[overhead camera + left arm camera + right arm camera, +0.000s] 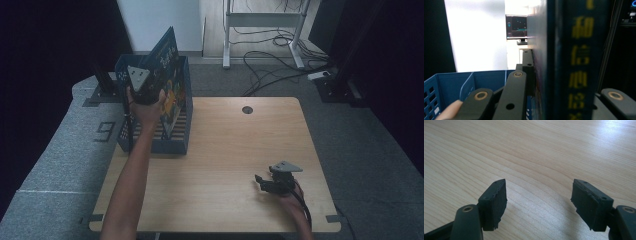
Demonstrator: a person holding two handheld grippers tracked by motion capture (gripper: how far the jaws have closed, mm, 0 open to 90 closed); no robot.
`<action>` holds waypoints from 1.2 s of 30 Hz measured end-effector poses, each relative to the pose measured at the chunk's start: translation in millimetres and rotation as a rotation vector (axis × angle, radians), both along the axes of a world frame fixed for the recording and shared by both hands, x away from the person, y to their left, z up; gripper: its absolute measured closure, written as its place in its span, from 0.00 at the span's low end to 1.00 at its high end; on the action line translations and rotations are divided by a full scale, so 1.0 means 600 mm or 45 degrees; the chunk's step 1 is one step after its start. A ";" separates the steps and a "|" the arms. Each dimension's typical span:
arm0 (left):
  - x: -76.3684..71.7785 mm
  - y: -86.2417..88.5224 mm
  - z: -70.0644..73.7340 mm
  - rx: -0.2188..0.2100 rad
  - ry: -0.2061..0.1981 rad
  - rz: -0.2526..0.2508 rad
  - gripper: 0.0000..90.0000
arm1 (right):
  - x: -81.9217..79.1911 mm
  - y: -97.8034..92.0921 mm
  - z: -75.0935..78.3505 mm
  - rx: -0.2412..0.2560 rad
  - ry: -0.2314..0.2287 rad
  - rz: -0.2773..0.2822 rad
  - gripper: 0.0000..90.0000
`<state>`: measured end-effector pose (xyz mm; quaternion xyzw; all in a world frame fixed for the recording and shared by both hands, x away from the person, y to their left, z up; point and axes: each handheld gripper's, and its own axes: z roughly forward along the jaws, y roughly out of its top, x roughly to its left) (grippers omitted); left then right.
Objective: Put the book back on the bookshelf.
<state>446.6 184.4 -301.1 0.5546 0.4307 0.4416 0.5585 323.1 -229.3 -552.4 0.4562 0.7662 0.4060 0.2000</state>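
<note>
Jaws of my left gripper clamp a dark blue hardcover book standing in the blue perforated plastic crate.
High view: book tilted, only partly seated, I judge. Left gripper view: its yellow-lettered spine sits between my jaws. Right gripper view: my right gripper is spread wide, empty over the pale wooden table.

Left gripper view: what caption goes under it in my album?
The left tool grips a dark blue book with yellow lettering above a blue crate.
</note>
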 end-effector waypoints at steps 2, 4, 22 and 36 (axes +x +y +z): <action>0.005 -0.003 -0.002 0.008 -0.005 0.007 0.91 | 0.000 0.000 0.000 0.001 0.000 -0.004 0.30; 0.007 -0.004 -0.003 0.008 -0.007 0.009 0.91 | 0.000 0.000 0.000 0.001 0.000 -0.003 0.30; 0.028 -0.012 -0.045 0.010 -0.014 0.046 0.91 | -0.001 0.000 0.000 -0.004 0.002 -0.003 0.30; 0.030 -0.021 -0.083 0.002 0.003 0.048 0.91 | -0.002 0.000 0.000 -0.004 0.002 0.000 0.30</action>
